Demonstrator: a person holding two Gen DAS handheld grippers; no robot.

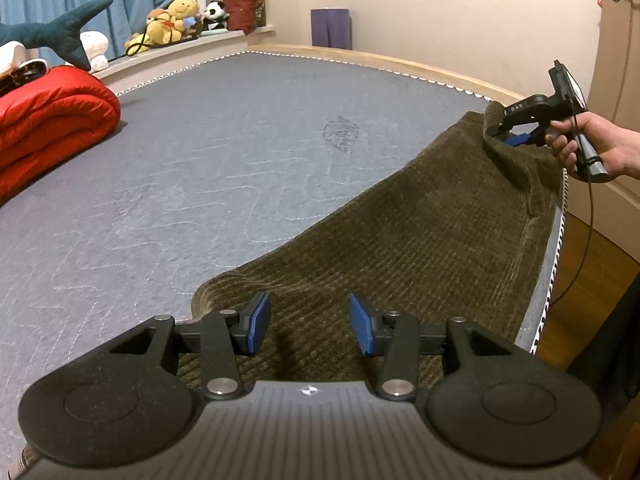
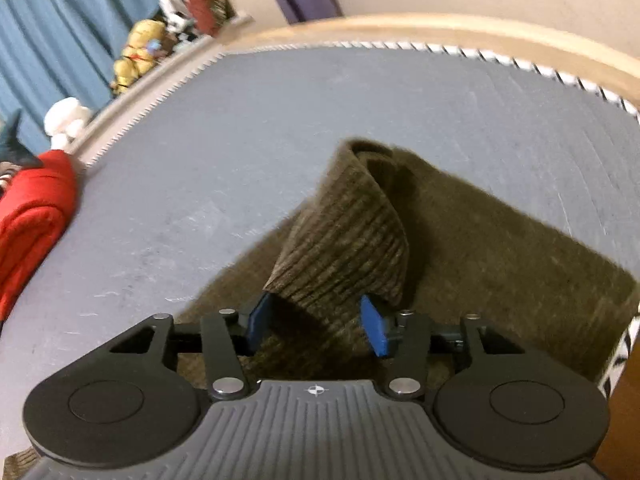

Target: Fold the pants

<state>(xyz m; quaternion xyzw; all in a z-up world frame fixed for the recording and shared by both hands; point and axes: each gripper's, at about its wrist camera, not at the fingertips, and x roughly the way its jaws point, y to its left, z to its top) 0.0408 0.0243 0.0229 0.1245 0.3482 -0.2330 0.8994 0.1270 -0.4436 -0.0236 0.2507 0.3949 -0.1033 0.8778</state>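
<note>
The olive-brown corduroy pants [image 1: 420, 232] lie flat along the near right side of the bed [image 1: 200, 168], one end at the left gripper [image 1: 306, 326], the other lifted at the far right corner. Their lower part is cut off behind that gripper's body, so how far they reach toward the camera cannot be told.

The left gripper hovers over the near end with its blue pads [image 1: 258, 320] apart and nothing between them. The right gripper [image 1: 506, 130], held in a hand [image 1: 588, 146], has a raised fold of the corduroy between its pads [image 2: 376, 330]; the right wrist view is blurred, and whether the pads press the cloth cannot be made out.

The pants' right edge runs close to the mattress's striped piping [image 1: 558, 240], with wooden floor [image 1: 592, 264] beyond. To the left, grey mattress lies open as far as the rolled red quilt [image 1: 48, 128]. Plush toys [image 1: 172, 20] line the far ledge.
</note>
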